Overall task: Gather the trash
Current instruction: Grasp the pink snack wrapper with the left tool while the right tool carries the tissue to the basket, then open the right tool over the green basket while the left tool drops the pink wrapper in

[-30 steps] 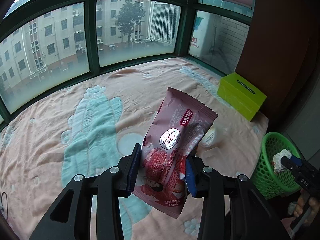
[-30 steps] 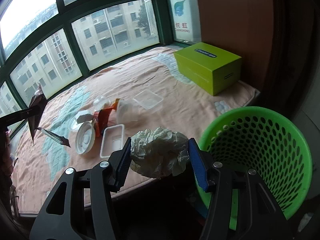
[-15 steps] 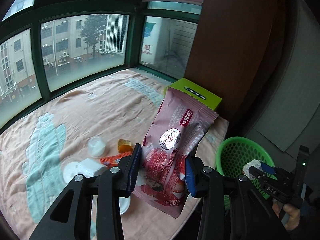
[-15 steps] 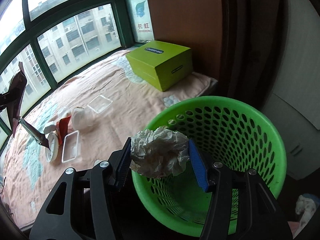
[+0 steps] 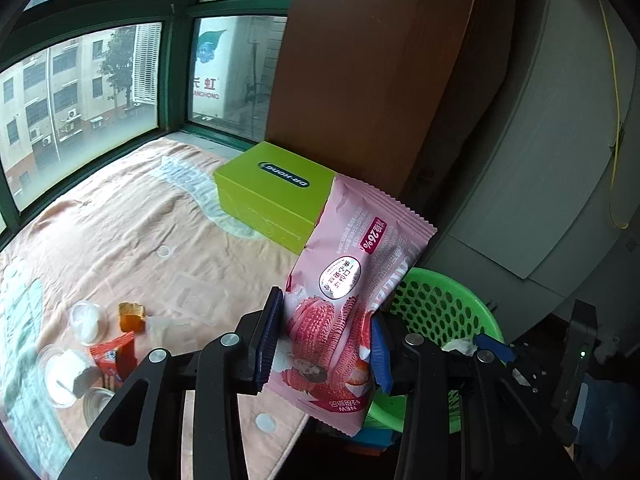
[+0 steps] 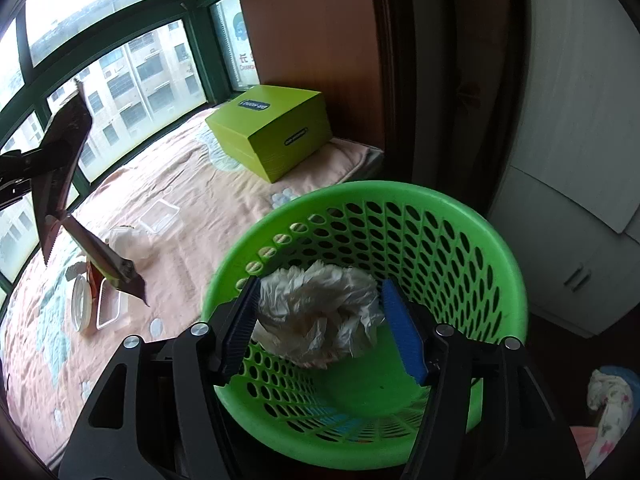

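Note:
My left gripper (image 5: 324, 344) is shut on a pink snack wrapper (image 5: 344, 300) and holds it upright above the edge of the blanket, left of the green basket (image 5: 452, 300). My right gripper (image 6: 320, 328) holds a crumpled white paper ball (image 6: 316, 312) over the open green mesh basket (image 6: 472, 232); the jaws look slightly wider than the ball. The left gripper with the wrapper (image 6: 60, 152) shows at the left of the right wrist view. The right gripper's blue tip (image 5: 492, 348) shows over the basket in the left wrist view.
A lime-green box (image 5: 276, 196) stands on the peach blanket (image 5: 132, 232) by a brown cabinet (image 5: 380, 80). Cups, lids, an orange packet and clear trays (image 5: 100, 340) lie on the blanket. Windows run along the far side. Grey cupboards (image 6: 580, 160) stand right of the basket.
Both grippers swung right toward the basket. The right gripper moved over the basket's mouth and its jaws have widened around the paper ball. The left still grips the wrapper.

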The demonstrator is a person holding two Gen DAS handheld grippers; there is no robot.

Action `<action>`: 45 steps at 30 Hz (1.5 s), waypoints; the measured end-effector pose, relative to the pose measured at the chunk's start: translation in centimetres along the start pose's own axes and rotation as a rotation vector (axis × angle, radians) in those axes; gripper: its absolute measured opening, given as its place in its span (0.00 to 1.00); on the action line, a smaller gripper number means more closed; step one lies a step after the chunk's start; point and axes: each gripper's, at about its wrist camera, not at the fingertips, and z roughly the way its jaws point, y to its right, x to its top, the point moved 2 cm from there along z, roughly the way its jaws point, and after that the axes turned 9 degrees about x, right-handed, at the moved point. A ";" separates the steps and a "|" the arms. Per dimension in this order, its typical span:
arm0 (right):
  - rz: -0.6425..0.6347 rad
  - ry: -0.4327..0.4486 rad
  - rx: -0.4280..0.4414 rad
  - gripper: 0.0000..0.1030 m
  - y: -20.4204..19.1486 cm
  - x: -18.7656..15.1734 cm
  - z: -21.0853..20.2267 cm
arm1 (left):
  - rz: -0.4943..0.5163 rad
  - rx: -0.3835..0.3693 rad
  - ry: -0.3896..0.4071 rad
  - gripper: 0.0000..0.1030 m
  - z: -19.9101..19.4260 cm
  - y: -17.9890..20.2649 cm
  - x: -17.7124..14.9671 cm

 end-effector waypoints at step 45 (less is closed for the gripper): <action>-0.017 0.075 0.004 0.76 0.2 0.4 -3.0 | -0.007 0.003 -0.085 0.81 2.7 3.1 -3.1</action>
